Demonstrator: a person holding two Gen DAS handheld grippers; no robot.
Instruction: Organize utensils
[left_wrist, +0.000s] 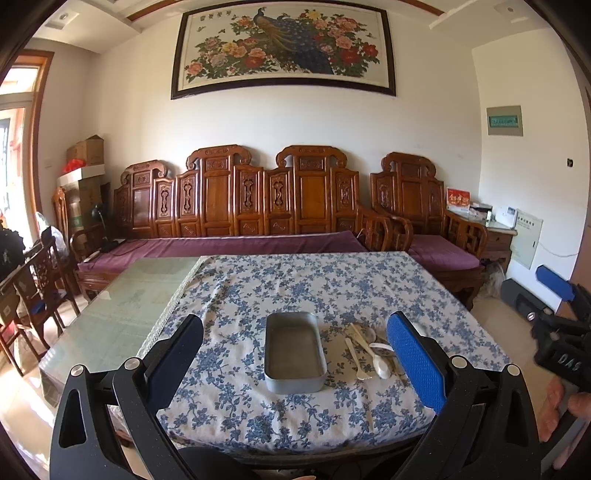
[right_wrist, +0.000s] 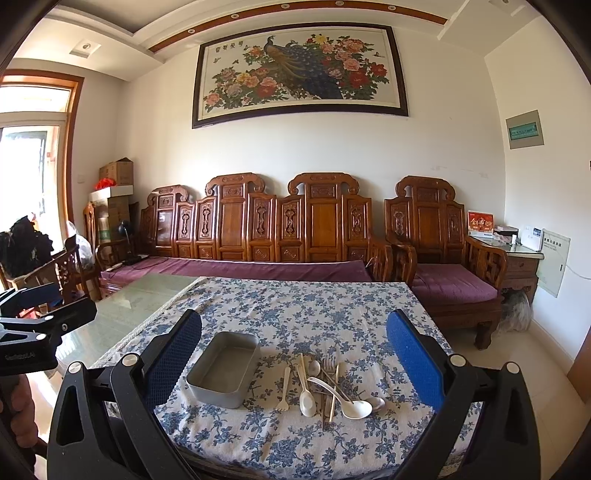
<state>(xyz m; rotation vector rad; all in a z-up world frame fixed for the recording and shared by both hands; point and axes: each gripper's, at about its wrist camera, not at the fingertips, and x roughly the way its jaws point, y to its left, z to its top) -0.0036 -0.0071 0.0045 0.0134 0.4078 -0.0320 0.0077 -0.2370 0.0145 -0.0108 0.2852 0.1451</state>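
Observation:
An empty grey metal tray (left_wrist: 294, 350) (right_wrist: 224, 369) sits on the blue-flowered cloth. Right of it lies a heap of utensils (right_wrist: 327, 387) (left_wrist: 369, 350): white spoons, a pale fork, metal forks and a metal spoon, crossing each other. My left gripper (left_wrist: 295, 365) hangs open above the near edge of the table, its jaws framing the tray. My right gripper (right_wrist: 293, 365) is open too, held back from the table, with tray and utensils between its fingers in view. The right gripper's blue pad (left_wrist: 554, 282) shows at the right edge of the left wrist view.
The table (right_wrist: 125, 314) has a bare glass top on its left half. Behind it stands a carved wooden sofa (right_wrist: 258, 236) with purple cushions and an armchair (right_wrist: 443, 258). Wooden chairs (left_wrist: 40, 280) stand at the left. A hand (left_wrist: 561, 410) holds the right gripper's handle.

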